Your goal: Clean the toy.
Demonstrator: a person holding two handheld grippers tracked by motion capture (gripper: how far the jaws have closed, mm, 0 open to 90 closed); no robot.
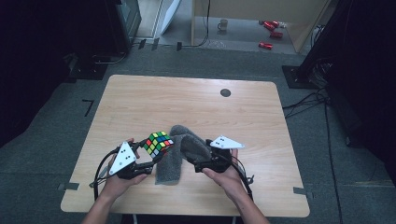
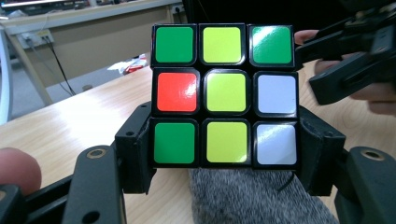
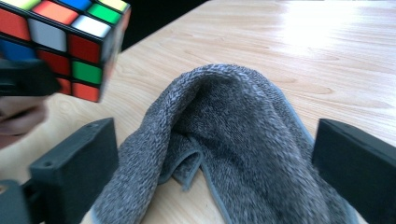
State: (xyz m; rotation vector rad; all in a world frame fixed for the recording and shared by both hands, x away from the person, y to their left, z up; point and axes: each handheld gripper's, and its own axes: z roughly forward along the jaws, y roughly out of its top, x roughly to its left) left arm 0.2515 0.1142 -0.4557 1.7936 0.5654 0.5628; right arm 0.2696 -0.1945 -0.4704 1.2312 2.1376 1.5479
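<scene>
The left gripper [image 1: 148,156] pinches a puzzle cube [image 1: 158,143] between its two black jaws, one jaw pressed against each side of the cube's lower layer, and holds it raised off the wooden surface [image 1: 140,102] near the front edge. In the left gripper view the cube [image 2: 224,95] faces the camera squarely: the top row reads green, yellow, green, the middle row red, yellow, white, and the bottom row green, yellow, white. Just below it in that view lies the grey towel [image 2: 254,198], and the right gripper shows dark at the upper right with fingers behind it. The towel [image 1: 180,154] lies crumpled on the surface between the two hands, folded over itself so that a hump rises at its far end, with a flatter flap stretching toward the person. In the high view the cube sits just beside the towel's left edge, above it rather than resting on it. The right gripper [image 1: 205,161] stands with its jaws spread wide apart, nothing pinched; in the right gripper view the towel [image 3: 224,140] lies between the two jaws with clear gaps on either side, neither pad pressing it. The cube [image 3: 65,42] shows at the upper left of that view. Farther back on the surface lies a small dark round spot [image 1: 225,92]. On the floor beyond stand a mug [image 1: 223,24] and several red cans [image 1: 271,29].
</scene>
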